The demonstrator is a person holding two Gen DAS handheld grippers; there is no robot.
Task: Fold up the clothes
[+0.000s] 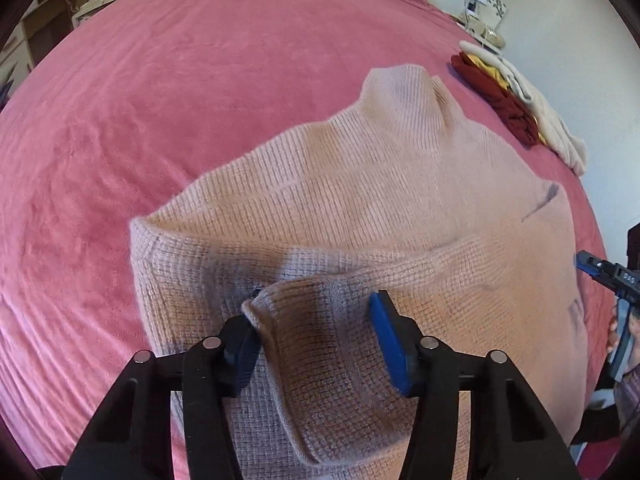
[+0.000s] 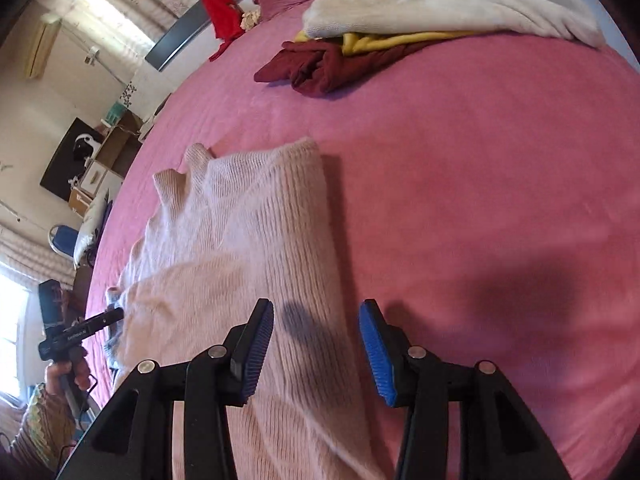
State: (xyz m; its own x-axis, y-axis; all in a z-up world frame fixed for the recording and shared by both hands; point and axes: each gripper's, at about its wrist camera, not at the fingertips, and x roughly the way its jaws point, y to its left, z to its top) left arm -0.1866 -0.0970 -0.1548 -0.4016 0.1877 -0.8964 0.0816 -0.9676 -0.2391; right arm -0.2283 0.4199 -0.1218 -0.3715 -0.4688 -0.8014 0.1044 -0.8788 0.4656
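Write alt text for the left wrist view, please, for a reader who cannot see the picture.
The left gripper is open, its blue-padded fingers on either side of a folded sleeve cuff of a pale pink knit sweater that lies spread on a pink bedspread. A pile of dark red, yellow and cream clothes lies at the bed's far right edge, and the right gripper shows at the right border.

Both tongs point(image 1: 316, 344) point(image 2: 316, 352) have black arms, silver rivets and ribbed blue pads point(image 2: 376, 354).
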